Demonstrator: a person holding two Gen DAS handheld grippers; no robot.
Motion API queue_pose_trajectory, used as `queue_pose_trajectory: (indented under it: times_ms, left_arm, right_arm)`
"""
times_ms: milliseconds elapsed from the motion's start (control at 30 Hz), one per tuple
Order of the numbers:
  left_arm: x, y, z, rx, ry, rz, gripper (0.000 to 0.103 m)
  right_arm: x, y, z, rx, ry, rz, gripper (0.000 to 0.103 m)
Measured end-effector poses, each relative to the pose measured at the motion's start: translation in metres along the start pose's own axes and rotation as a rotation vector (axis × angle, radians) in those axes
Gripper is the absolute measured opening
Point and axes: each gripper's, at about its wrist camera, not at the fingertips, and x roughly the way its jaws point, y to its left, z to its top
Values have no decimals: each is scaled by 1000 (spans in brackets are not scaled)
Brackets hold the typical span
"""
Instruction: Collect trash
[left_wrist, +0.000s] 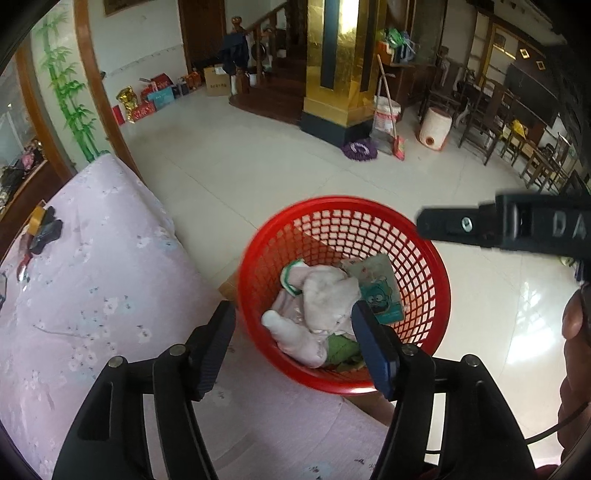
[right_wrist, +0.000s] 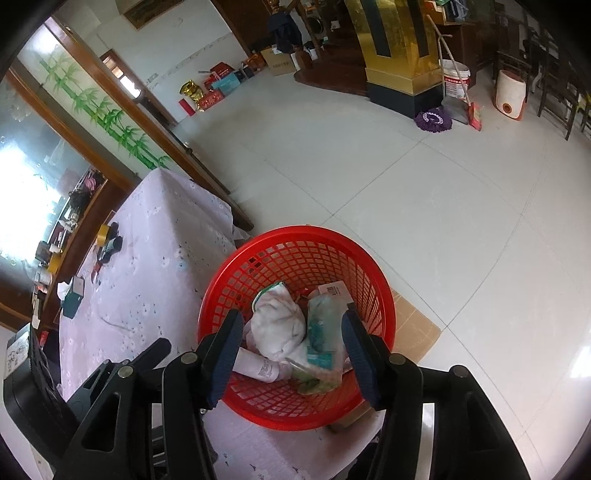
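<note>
- Left wrist view: the left gripper (left_wrist: 291, 343) is hanging over the round red plastic lattice basket (left_wrist: 424, 280) with its fingers spread and nothing pinched between them.
- The basket is sitting beside the edge of the table draped in a pale pink floral cloth (left_wrist: 103, 295), and is holding a crumpled pinkish-white wad of cloth or paper (left_wrist: 325, 295) and a flat teal cartoon-printed packet (left_wrist: 380, 291).
- Right wrist view: the right gripper (right_wrist: 291, 350) is pointing down into the same basket (right_wrist: 373, 295), its fingers standing apart and gripping nothing.
- Inside are lying the crumpled wad (right_wrist: 280, 321), a clear teal-printed plastic wrapper (right_wrist: 325, 332) and a white cylindrical tube (right_wrist: 258, 365).
</note>
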Motion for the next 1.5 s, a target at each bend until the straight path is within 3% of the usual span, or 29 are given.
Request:
queue_pose_trajectory:
  times_ms: [233, 300, 467, 667, 967, 1500]
  left_arm:
    - [-50, 24, -9, -4, -129, 61, 84]
    - [-67, 30, -16, 18, -155, 94, 88]
    - [-97, 43, -40, 66, -192, 172, 93]
    - [-122, 53, -61, 68, -234, 232, 97]
    - [-136, 51, -78, 127, -212, 188, 97]
    - [-142, 56, -85, 104, -226, 167, 97]
  right_arm:
    - [-35, 23, -23, -89, -113, -180, 60]
    - [-49, 31, -35, -119, -165, -254, 71]
    - [-74, 47, -69, -167, -237, -333, 74]
    - [-89, 73, -110, -198, -264, -364, 75]
    - [-108, 94, -144, -193, -292, -395, 75]
    - [-113, 102, -155, -194, -283, -410, 75]
